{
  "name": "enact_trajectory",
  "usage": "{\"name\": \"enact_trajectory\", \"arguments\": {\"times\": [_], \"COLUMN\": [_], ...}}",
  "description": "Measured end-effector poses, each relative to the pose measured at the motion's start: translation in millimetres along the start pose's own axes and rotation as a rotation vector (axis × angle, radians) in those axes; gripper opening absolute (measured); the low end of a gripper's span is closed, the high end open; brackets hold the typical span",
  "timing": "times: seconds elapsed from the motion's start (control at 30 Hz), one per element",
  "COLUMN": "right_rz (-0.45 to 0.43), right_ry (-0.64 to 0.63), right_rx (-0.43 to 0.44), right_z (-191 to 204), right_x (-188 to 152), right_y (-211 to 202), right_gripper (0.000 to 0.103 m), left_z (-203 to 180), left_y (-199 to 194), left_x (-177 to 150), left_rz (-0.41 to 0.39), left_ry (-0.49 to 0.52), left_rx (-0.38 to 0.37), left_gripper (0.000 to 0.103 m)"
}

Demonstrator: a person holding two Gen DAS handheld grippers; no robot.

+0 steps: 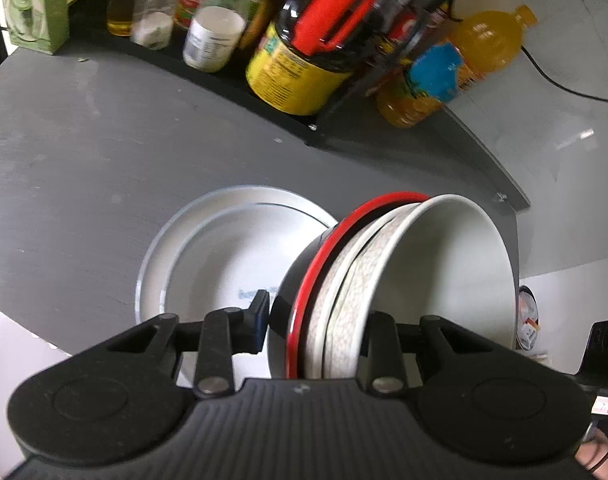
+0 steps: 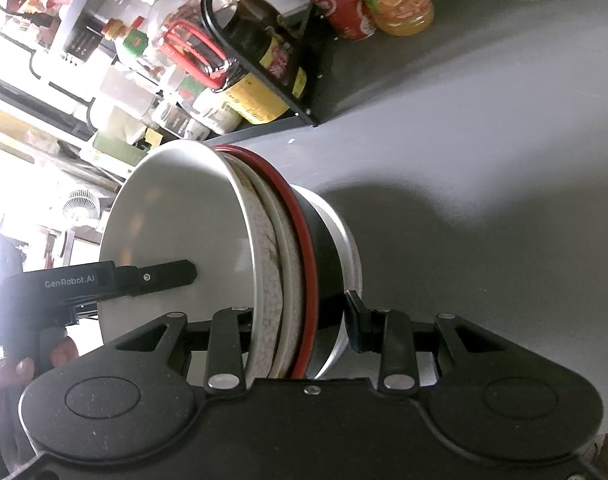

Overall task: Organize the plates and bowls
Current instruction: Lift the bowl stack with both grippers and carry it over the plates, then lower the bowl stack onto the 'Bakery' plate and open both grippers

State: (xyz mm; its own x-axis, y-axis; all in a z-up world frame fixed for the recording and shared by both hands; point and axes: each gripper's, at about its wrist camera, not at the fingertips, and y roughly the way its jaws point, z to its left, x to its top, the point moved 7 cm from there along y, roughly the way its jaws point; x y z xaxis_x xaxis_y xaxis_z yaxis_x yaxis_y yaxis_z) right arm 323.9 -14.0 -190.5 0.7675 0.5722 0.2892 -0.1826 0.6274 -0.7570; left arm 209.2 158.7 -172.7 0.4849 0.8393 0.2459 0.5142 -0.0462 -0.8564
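Note:
Three bowls are nested in one stack: a plain white bowl (image 1: 444, 264) innermost, a crackle-patterned bowl (image 1: 356, 280) around it, and a black bowl with a red rim (image 1: 299, 268) outermost. The stack is over a white plate (image 1: 223, 248) on the grey table (image 1: 83, 140); I cannot tell if it touches the plate. My left gripper (image 1: 320, 320) is shut across the stack's wall, one finger inside the white bowl. My right gripper (image 2: 299, 320) clamps the opposite side of the bowl stack (image 2: 269, 280), blue pad (image 2: 356, 320) on the black bowl. The left gripper's finger (image 2: 159, 276) shows inside the white bowl (image 2: 175, 216).
A black wire rack (image 1: 344, 100) at the table's back holds a dark bottle with a yellow label (image 1: 295, 76), jars and a spice bottle (image 1: 215, 36). An orange juice bottle (image 1: 488, 44) and a green box (image 1: 35, 4) stand nearby. A hand (image 2: 19, 364) holds the left gripper.

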Motion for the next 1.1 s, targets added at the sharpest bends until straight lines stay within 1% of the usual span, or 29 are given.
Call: {"name": "enact_trajectory", "arguments": {"times": [0.17,0.37,0.6,0.77,0.87,0.93,1.1], "right_rz": [0.012,0.025,0.026,0.014,-0.008,-0.04,-0.107], "right_ry": [0.011,0.027,0.05,0.09,0.124,0.142,0.188], "right_rx": [-0.006,-0.011,-0.033,-0.046,-0.062,-0.065,-0.068], "right_z": [6,10,11,9,5,5,5], "right_x": [4,5,3,0,-5,-6,-8], "right_y": [17,34,42,43,46,46,44], "right_gripper": [0.033,0.033,0.033,0.033,0.033,0.033,0.036], "left_z": [20,35,47,49,52,53,48], "left_y": [5,12,21,28,33,35,32], "left_x": [5,14,17,15,13,13,15], "left_rz": [0.011,0.02,0.045,0.068,0.088,0.088,0.084], "left_ry": [-0.027,-0.039,-0.046,-0.021,-0.007,0.003,0.081], "left_rx": [0.014,0.026,0.024,0.016,0.012,0.0,0.0], "left_gripper": [0.029,0.03,0.03,0.03,0.029,0.029,0.029]}}
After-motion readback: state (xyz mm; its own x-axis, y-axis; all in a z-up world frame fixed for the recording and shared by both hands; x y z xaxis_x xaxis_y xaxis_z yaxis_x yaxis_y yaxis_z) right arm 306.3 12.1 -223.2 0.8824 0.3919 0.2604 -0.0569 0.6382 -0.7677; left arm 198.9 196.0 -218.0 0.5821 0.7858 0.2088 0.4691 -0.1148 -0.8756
